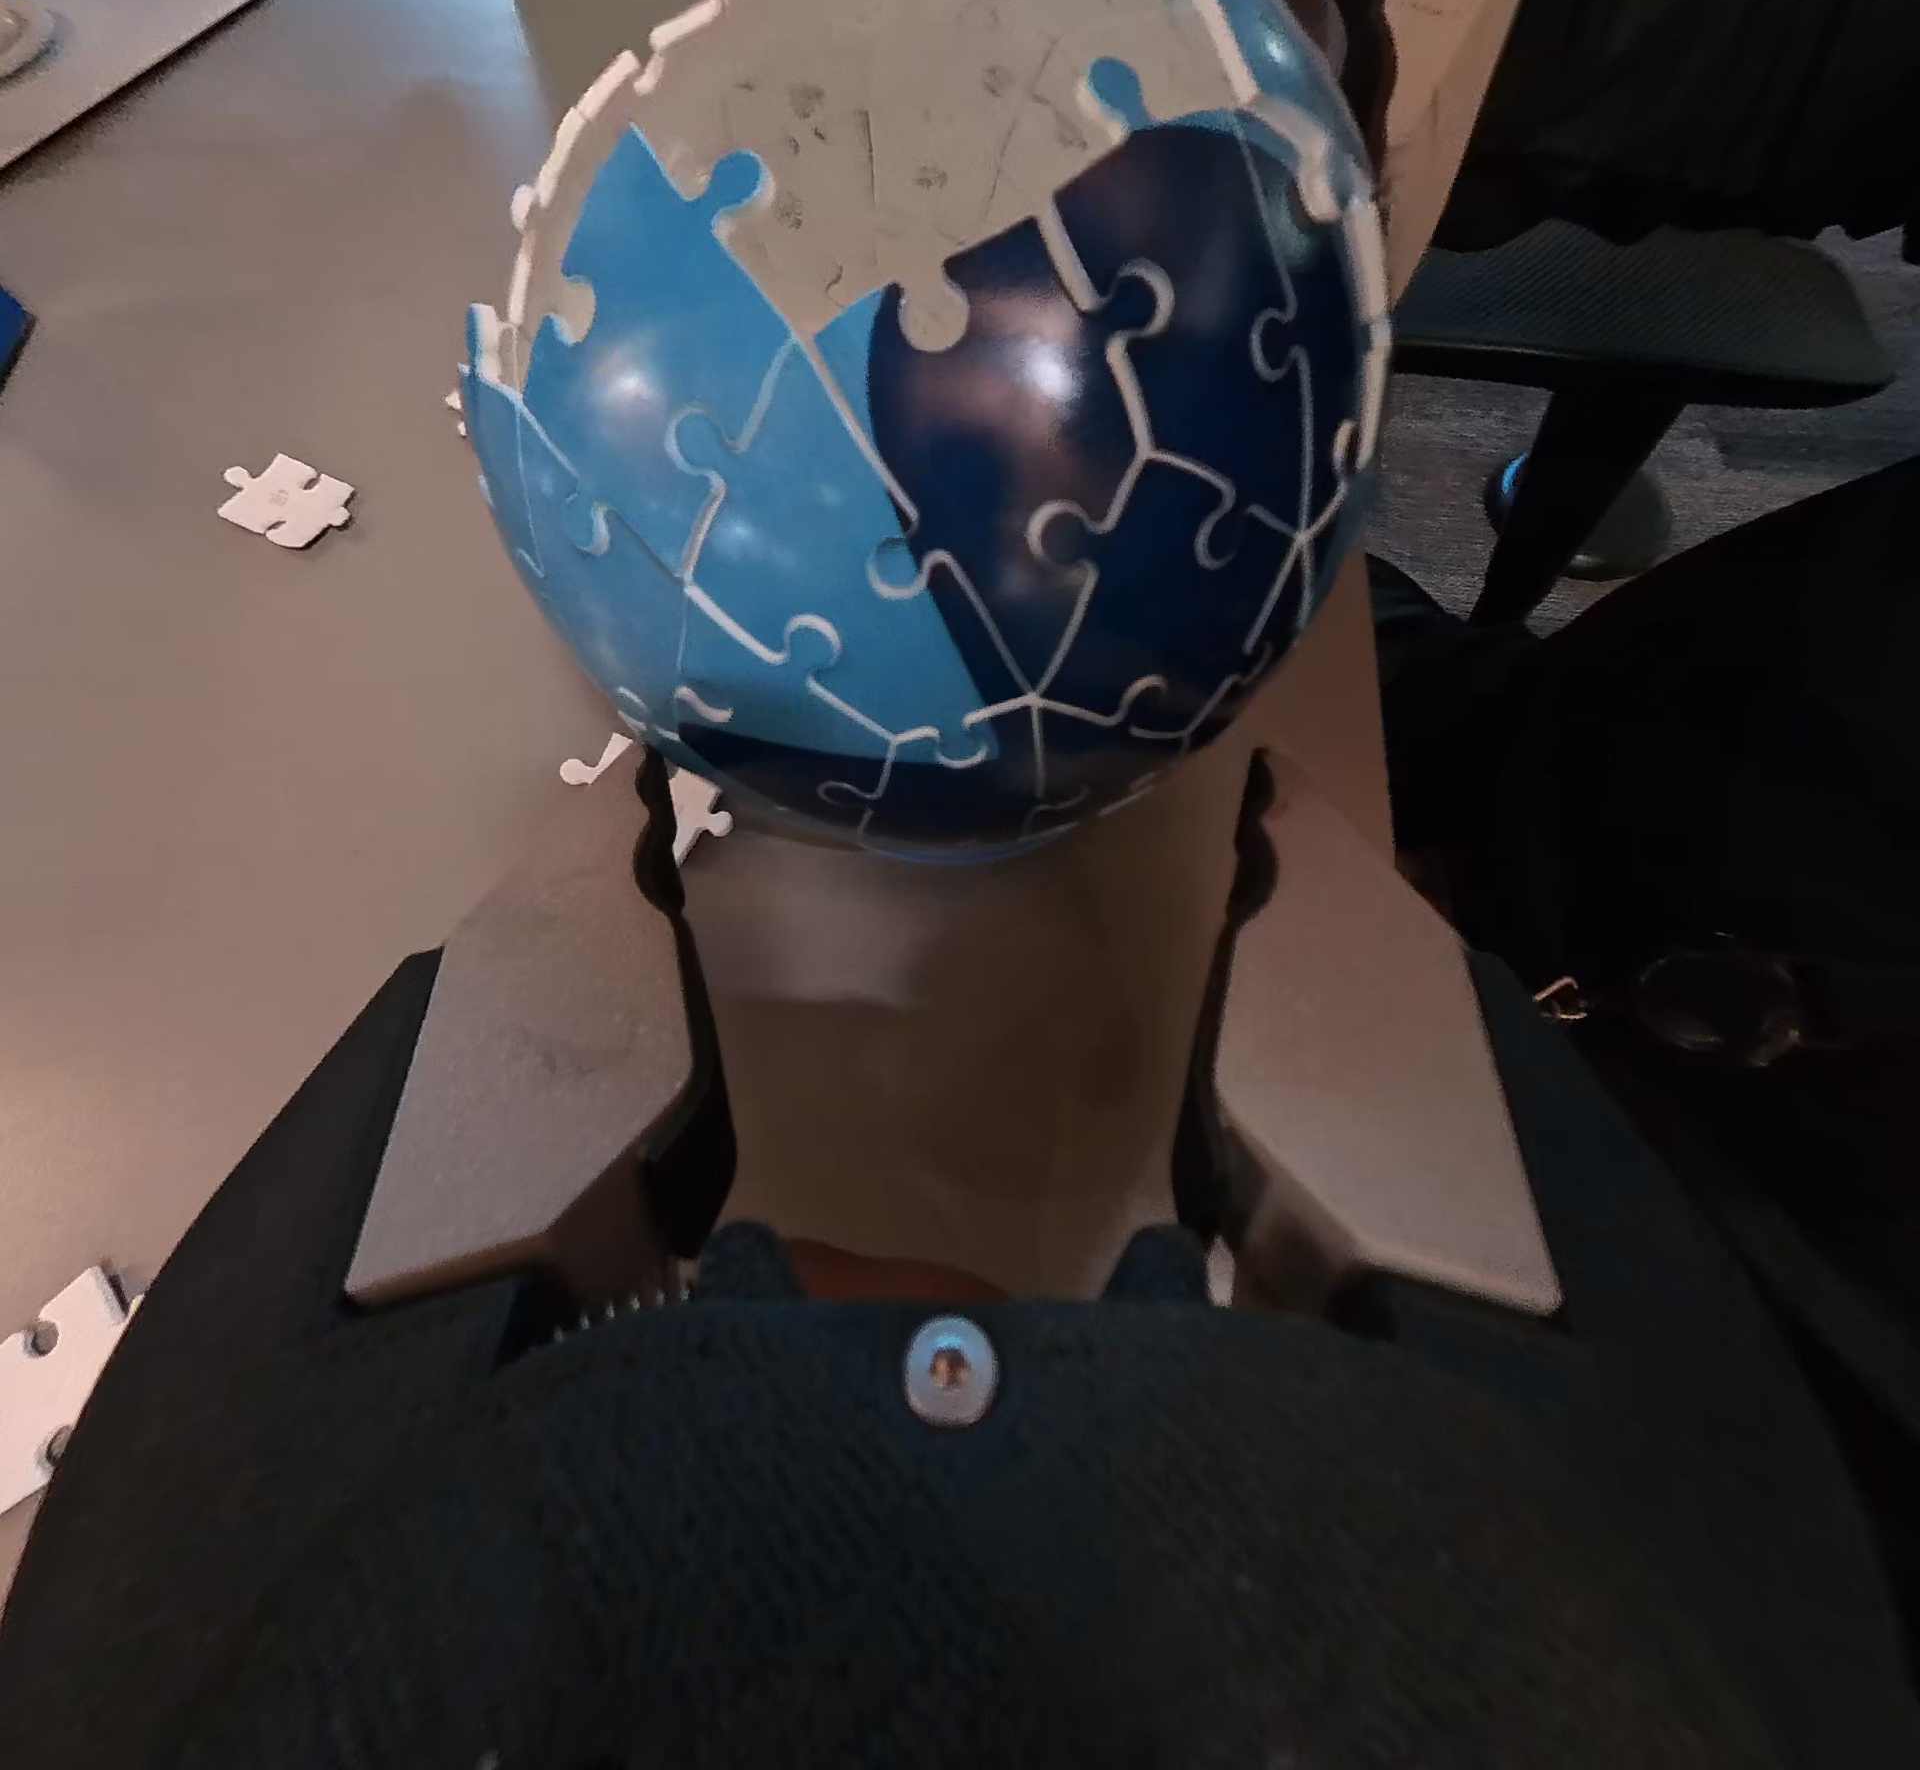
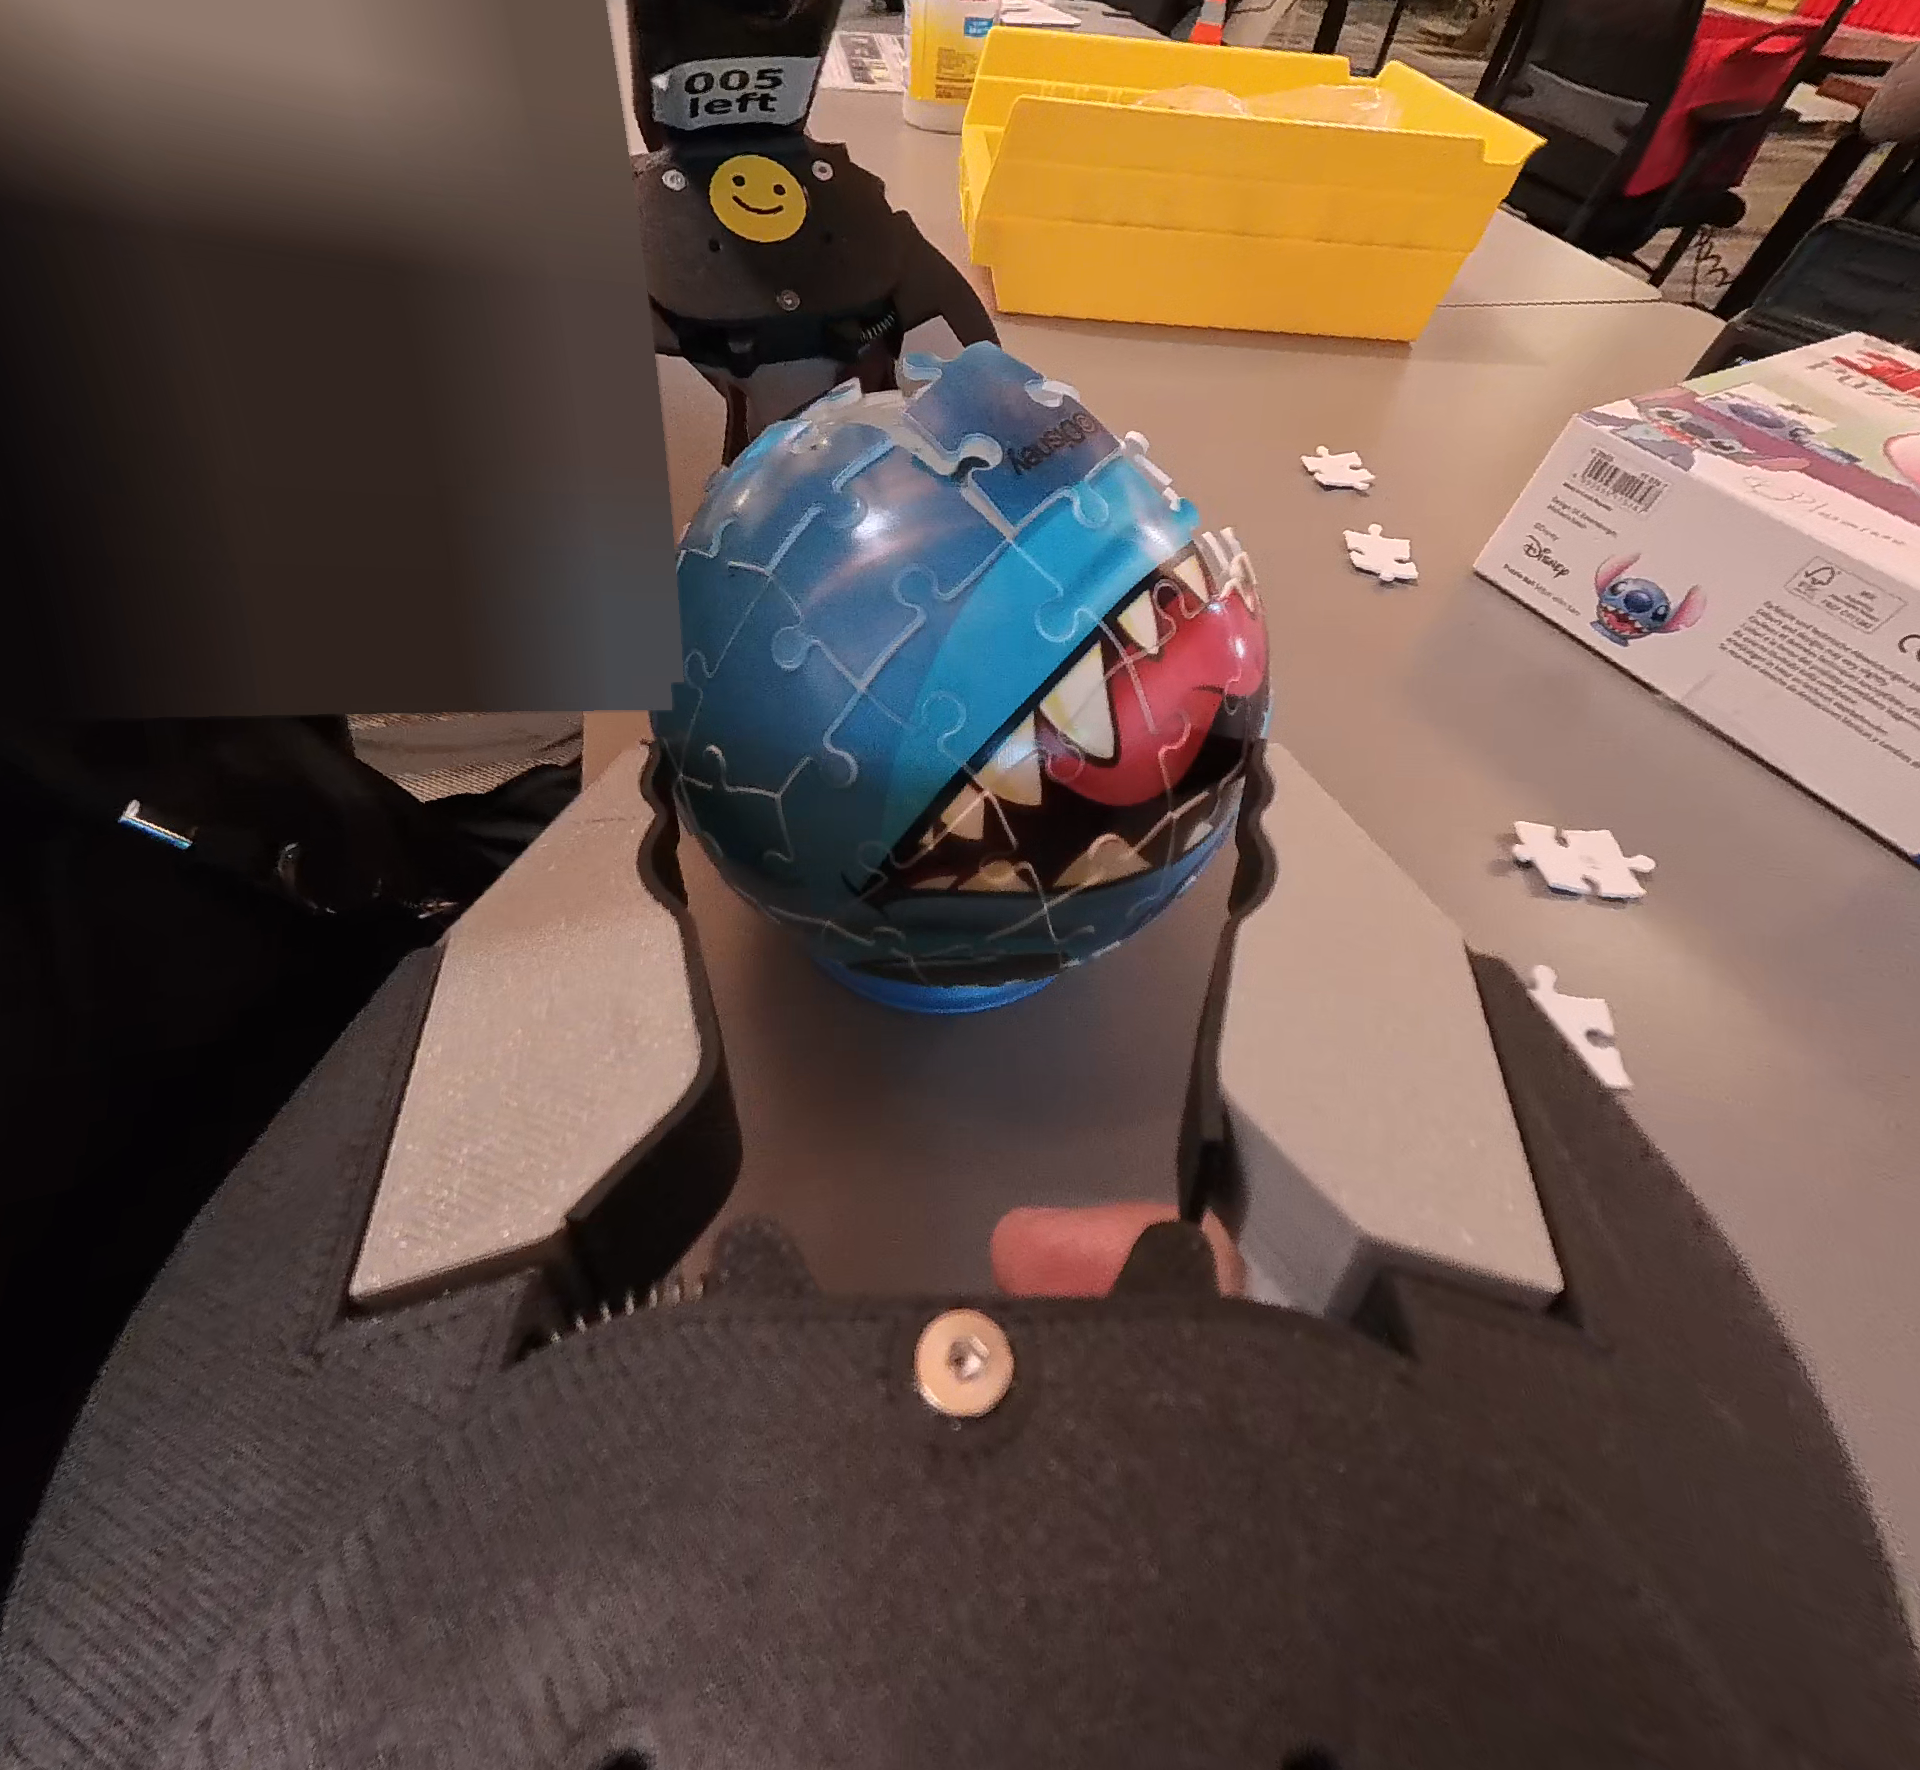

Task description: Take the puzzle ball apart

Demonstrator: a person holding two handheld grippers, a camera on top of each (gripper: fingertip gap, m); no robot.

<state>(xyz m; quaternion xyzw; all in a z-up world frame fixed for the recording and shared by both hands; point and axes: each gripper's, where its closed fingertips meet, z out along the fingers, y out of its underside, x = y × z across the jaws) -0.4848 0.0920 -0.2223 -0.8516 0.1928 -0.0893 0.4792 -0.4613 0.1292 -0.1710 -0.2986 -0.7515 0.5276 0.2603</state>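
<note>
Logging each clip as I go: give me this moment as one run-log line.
stage: disassembly underway | puzzle ball: partly open, on table | loose pieces: on table | left gripper: open | right gripper: open, straddling ball

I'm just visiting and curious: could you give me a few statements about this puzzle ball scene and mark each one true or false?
1. The puzzle ball already has a hole in its shell. True.
2. Loose white pieces lie on the table. True.
3. The yellow bins stand on the floor. False: they stand on the table, behind the ball.
4. The right gripper is shut tight with nothing near it. False: its jaws stand open on either side of the ball.
5. The puzzle box lies on the table beside the ball. True.
6. The ball is plain red all over. False: it is mostly blue, with a toothy mouth printed on it.
</note>
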